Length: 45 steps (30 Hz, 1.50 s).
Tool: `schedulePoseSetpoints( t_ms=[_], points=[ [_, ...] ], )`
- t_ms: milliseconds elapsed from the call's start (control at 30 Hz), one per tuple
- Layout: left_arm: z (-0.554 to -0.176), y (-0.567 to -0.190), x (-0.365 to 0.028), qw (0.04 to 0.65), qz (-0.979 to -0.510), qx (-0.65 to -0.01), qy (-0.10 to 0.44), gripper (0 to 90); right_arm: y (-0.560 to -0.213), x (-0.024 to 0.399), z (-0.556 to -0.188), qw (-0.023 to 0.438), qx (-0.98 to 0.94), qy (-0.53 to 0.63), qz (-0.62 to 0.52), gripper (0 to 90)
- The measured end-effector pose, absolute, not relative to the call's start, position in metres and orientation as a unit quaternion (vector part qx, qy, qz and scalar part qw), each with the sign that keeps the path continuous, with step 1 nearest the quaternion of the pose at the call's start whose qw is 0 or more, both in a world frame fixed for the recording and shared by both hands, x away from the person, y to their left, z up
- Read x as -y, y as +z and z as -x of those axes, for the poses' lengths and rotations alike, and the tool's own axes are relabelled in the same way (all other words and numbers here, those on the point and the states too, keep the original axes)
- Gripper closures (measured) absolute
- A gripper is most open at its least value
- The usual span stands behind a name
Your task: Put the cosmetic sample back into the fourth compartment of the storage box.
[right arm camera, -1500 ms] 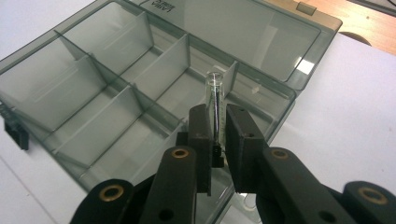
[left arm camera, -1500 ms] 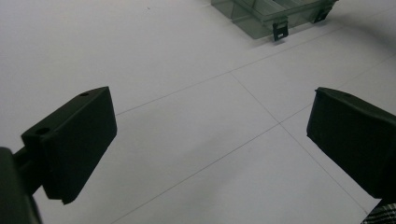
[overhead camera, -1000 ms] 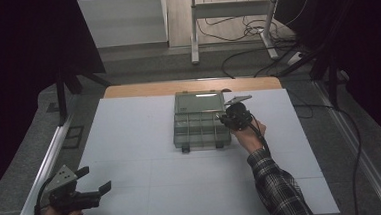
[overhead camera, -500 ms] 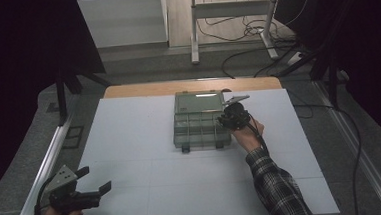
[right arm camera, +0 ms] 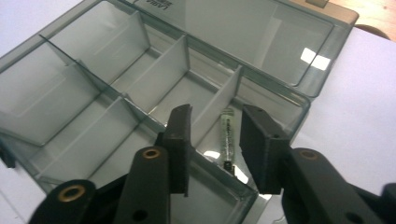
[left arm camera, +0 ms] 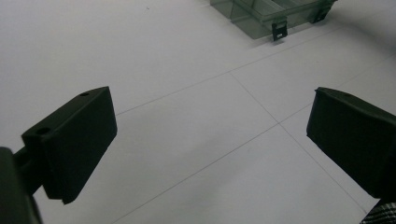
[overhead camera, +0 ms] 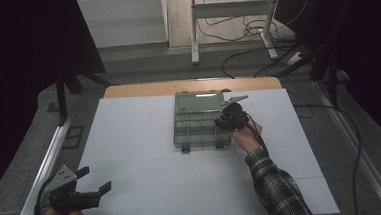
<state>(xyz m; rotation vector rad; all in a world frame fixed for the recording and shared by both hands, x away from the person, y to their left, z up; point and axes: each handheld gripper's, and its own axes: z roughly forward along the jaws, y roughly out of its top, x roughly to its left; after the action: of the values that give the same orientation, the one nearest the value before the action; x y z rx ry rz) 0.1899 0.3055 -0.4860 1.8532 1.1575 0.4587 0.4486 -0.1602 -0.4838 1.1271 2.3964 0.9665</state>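
Hovering over compartment box [right arm camera: 154, 79] mid-counter [overhead camera: 130, 141]: right tongs [right arm camera: 212, 144] part-open around a small drill bit [right arm camera: 226, 135] in a right-end cell, not touching. Left tongs [left arm camera: 210, 140] wide apart, empty, near-left corner.

This looks like a lab or test room set up for recording work, not a home. A white sheet [overhead camera: 145, 140] ruled with thin grid lines covers a wooden table [overhead camera: 192, 86], whose bare edge shows at the far side. Metal rails [overhead camera: 42, 171] run along both sides of the table, and dark curtains [overhead camera: 20, 58] hang at left and right (the corners are too dim to read). Beyond the table, loose cables [overhead camera: 239, 32] lie tangled on a wood-look floor around the legs of a metal stand [overhead camera: 194, 32], and another cable [overhead camera: 353, 142] trails down the grey floor at the right. A pale wall panel [overhead camera: 123, 19] closes the back.
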Motion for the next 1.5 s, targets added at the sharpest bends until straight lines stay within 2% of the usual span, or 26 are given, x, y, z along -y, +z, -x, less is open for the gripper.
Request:
schedulePoseSetpoints(
  t_ms=[433,833,1500],
  points=[
    [-0.190,-0.486,-0.305,0.439,-0.746,-0.465,0.185,1.9,-0.480,0.154,-0.439,0.147,-0.846,0.333,-0.389,52.8],
    [-0.190,-0.486,-0.305,0.439,-0.747,-0.464,0.184,1.9,-0.474,0.150,-0.429,0.153,-0.848,0.334,-0.383,41.1],
    [-0.190,-0.486,-0.305,0.437,-0.748,-0.464,0.185,1.8,-0.461,0.161,-0.410,0.091,-0.845,0.362,-0.383,20.3]
  ],
)
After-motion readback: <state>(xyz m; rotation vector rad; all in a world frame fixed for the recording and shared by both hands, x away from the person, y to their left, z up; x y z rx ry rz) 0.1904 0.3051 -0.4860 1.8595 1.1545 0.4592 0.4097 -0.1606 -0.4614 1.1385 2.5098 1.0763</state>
